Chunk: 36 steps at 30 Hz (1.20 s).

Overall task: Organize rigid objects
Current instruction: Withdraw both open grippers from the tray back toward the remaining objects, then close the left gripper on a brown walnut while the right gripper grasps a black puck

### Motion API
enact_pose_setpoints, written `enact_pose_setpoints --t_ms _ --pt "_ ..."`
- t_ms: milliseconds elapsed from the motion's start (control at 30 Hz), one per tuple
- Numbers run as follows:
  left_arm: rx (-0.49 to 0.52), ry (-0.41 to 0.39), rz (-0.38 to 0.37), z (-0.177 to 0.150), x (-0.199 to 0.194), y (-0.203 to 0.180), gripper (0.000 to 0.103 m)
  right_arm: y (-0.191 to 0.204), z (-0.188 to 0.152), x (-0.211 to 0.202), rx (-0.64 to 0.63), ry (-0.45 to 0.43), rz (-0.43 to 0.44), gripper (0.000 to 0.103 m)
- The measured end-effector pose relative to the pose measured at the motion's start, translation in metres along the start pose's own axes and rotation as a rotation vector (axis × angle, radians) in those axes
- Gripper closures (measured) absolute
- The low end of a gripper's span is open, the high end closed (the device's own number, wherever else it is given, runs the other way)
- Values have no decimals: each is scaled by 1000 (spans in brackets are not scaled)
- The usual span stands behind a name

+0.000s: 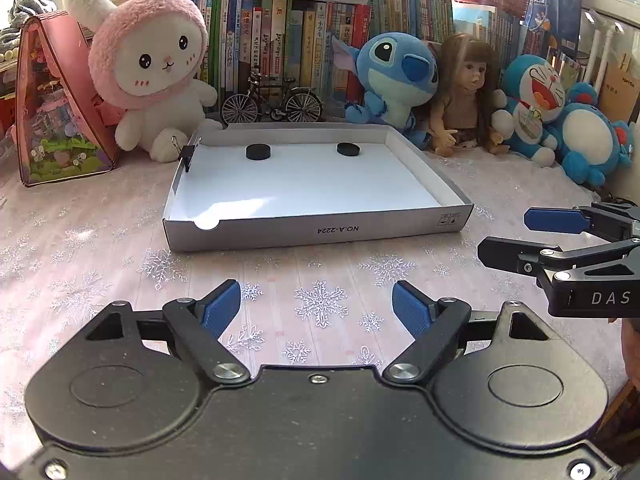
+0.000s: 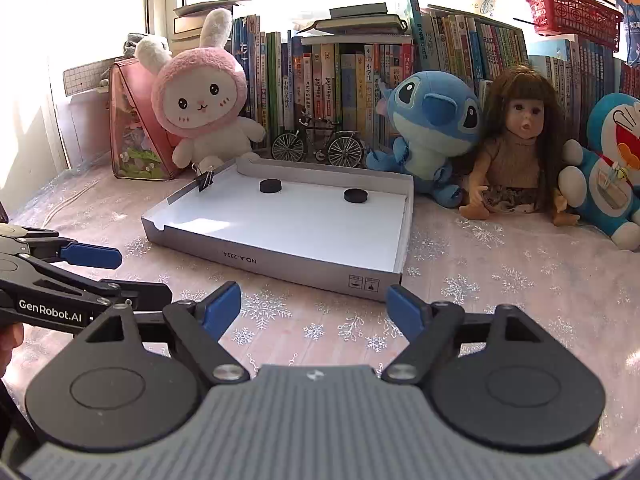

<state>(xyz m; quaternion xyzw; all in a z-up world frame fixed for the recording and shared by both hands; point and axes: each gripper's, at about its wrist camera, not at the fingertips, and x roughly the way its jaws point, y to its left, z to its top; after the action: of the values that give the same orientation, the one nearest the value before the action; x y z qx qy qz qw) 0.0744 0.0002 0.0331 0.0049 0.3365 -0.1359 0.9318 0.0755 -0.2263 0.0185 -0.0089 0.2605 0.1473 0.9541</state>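
Both sets of tongs spread wide, nothing between the blue pads. Left tongs [image 1: 317, 307] low over the bench [image 1: 100, 240] with its snowflake cloth, aimed at the near wall of a shallow white box tray [image 1: 312, 230] marked NO.A-2224. Right tongs [image 2: 314, 306] just short of the tray's near right corner, likewise bare. From the left wrist view, the right tongs at 3 o'clock, side-on; from the right wrist view, the left tongs at 9 o'clock.

Inside the tray, toward its far wall: two black discs, lying flat and well apart — left disc [image 1: 258, 151] at about 11 o'clock of the tray floor, right disc [image 1: 348, 149] at about 1 o'clock. Black binder clip [image 1: 187, 154] clamped on the tray's left wall near the far corner.

Beyond the tray at 12 o'clock, a miniature bicycle [image 1: 272, 102] before a row of books [image 1: 304, 40]. Pink-hooded rabbit plush [image 1: 156, 72] at 10 o'clock, blue plush [image 1: 394, 80] and doll [image 1: 466, 96] at 2 o'clock.
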Motion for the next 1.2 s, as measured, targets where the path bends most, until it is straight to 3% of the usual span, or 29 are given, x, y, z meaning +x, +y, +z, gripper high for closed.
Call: enact_pose_setpoints --t_ms 500,967,1200 --pt "-16 -17 32 -47 -31 9 20 15 -39 -27 -30 -11 -11 14" --pt "29 -45 67 -80 -59 10 19 30 -76 -53 -79 -65 -71 14" --pt "53 -29 82 -90 -62 15 21 35 -87 -61 -85 -56 -58 14"
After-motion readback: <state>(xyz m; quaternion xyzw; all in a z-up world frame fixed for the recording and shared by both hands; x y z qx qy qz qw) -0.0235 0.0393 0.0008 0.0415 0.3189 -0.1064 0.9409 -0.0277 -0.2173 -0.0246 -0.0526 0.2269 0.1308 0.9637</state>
